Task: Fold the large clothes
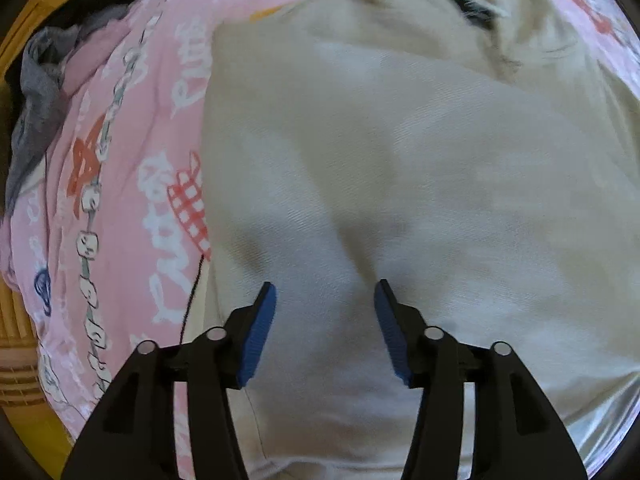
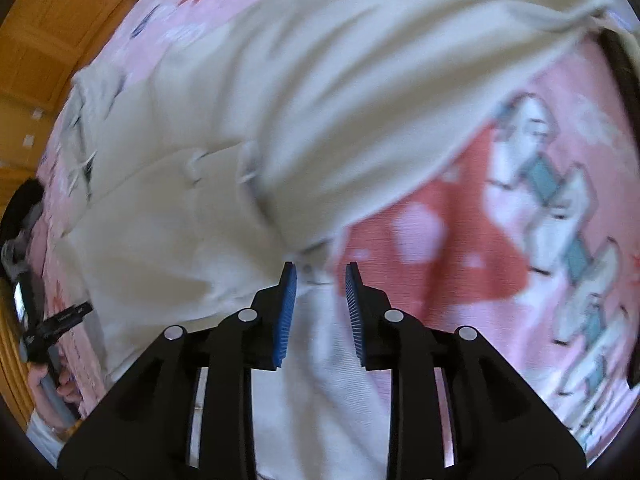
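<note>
A large cream garment [image 1: 400, 168] with frayed white edges lies spread on a pink patterned bedsheet [image 1: 120, 184]. My left gripper [image 1: 325, 292] is open, its blue pads just above the flat cream cloth, holding nothing. In the right wrist view the same cream garment [image 2: 224, 152] has one part folded over in a thick fold. My right gripper [image 2: 321, 276] is open with its jaws either side of a cloth edge where the fold meets the sheet [image 2: 540, 208]; the image is blurred.
A pile of dark and grey clothes [image 1: 44, 80] lies at the bed's left edge. Wooden furniture [image 2: 44, 32] stands beyond the bed. The other hand-held gripper [image 2: 52, 328] and a hand show at the left of the right wrist view.
</note>
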### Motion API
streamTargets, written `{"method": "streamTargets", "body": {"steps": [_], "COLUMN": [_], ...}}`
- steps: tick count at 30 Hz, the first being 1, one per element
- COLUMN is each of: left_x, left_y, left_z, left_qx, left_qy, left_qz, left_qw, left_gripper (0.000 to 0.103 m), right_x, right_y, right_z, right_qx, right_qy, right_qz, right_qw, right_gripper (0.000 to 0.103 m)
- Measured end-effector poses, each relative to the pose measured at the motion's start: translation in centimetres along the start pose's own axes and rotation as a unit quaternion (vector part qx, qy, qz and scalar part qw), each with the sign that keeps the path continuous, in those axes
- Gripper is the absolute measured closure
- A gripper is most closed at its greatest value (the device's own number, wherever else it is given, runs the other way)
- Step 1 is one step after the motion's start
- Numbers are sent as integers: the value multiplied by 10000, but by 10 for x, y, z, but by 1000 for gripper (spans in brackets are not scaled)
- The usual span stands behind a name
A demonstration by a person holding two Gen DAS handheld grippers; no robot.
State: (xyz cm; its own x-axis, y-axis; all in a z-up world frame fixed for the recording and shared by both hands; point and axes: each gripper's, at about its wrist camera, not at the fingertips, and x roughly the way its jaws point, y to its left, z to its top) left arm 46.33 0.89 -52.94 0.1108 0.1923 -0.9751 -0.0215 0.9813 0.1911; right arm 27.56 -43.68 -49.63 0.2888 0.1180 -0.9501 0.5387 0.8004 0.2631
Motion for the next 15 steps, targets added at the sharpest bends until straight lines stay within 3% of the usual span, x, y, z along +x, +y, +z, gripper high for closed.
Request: {"method": "streamTargets", "body": {"steps": [5,8,11,15], "left_x": [-48,-69,-80,-85], "left_y": [-36,-70,-110,-164], "left_z": [-1,-3,-6,-14], "left_qx": [257,418,630,855], "left_qy": [-205,-244,-250,-221], "left_qz": [-488,-891,-1211,-1363], "left_qw": [9983,9949,9903,9867], "left_gripper": [41,40,38,38], "right_x": [-42,-69,-94,-110], "right_y": [-60,-100,-143,-195], "right_z": [21,51,89,148], "right_qx": [801,1234,1715,2223], "right_qy": [-454,-823,-1263,-1636], "right_qz": [-230,-380,-458,-702], "right_qw": [9955,9882,9760,9586], "right_gripper": [78,76,52,48]}}
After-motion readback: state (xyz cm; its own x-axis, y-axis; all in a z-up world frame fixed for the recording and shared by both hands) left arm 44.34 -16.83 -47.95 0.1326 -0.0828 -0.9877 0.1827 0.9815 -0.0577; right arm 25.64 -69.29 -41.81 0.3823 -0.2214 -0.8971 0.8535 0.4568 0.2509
